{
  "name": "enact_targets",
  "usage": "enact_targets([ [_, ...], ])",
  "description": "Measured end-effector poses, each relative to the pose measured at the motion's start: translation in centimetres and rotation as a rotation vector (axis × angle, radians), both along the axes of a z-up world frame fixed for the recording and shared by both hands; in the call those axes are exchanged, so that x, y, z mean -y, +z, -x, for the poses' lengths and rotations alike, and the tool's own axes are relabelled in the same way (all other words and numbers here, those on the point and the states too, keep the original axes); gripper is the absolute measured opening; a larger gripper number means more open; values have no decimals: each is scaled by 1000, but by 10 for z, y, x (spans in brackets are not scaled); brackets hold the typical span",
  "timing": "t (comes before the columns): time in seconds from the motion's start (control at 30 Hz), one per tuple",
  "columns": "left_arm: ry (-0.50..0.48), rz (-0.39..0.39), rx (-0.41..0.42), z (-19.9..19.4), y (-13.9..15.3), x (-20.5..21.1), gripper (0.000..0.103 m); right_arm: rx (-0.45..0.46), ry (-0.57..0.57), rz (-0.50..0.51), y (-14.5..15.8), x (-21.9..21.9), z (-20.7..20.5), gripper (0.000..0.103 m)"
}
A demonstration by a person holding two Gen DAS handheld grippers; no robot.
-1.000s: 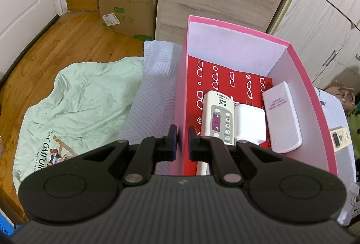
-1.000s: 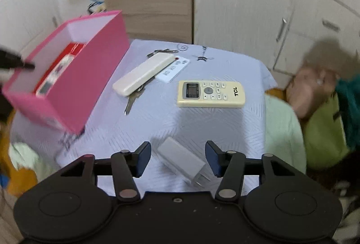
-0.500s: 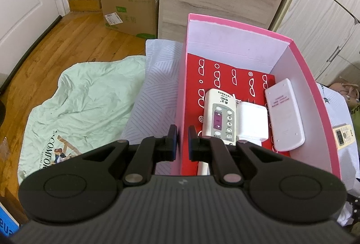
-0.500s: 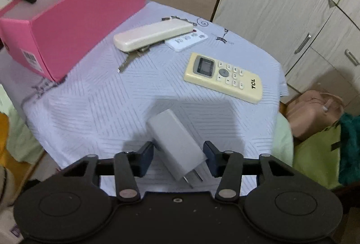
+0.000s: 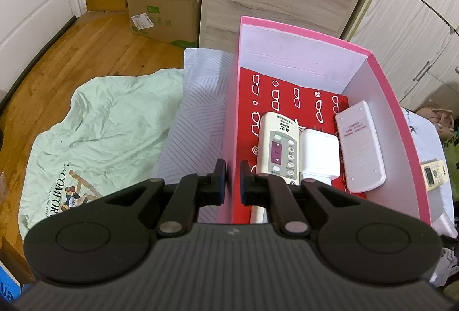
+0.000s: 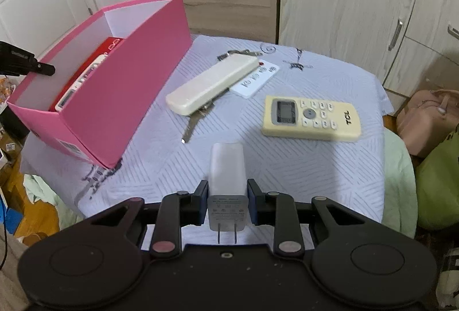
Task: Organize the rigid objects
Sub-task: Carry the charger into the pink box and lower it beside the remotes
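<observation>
White striped tablecloth (image 6: pixel 287 167); right tongs (image 6: pixel 227 197) closing on charger (image 6: pixel 227 167), left tongs (image 5: pixel 231 177) pinch pink box (image 5: pixel 231 124) wall.

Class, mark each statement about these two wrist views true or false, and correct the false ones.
1. The left gripper clamps the wall of the pink box. True.
2. The right gripper has a white charger between its fingers. True.
3. The pink box is empty. False: it holds two remotes and a white adapter.
4. The TCL remote lies face down. False: its buttons and screen face up.
5. Keys lie partly under the long white remote. True.
</observation>
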State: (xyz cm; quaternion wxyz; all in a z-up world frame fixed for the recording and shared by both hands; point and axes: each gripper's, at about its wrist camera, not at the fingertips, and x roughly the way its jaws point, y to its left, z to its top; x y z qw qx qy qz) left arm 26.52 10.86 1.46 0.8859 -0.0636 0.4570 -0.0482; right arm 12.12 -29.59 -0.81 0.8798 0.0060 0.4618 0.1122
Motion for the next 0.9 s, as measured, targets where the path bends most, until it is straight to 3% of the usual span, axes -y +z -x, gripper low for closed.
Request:
enact_targets([
  [0.13, 3, 18, -3, 1, 0, -4, 7, 52, -26, -49, 17, -5, 1, 32],
  [0.27, -4, 20, 0, 1, -2, -6, 7, 174, -38, -95, 51, -18, 8, 32],
  [0.43, -7, 29, -6, 1, -2, -9, 7, 224, 55, -182, 90, -55, 1, 32],
  [0.63, -6, 49, -16, 1, -3, -12, 7, 70, 228, -257, 93, -121, -47, 32],
  [0.77, -9, 48, -20, 1, -1, -11, 7, -80, 283, -282, 67, -157, -88, 32],
  [0.9, -20, 47, -18, 2, -1, -12, 7, -185, 274, -321, 36, -165, -114, 32],
])
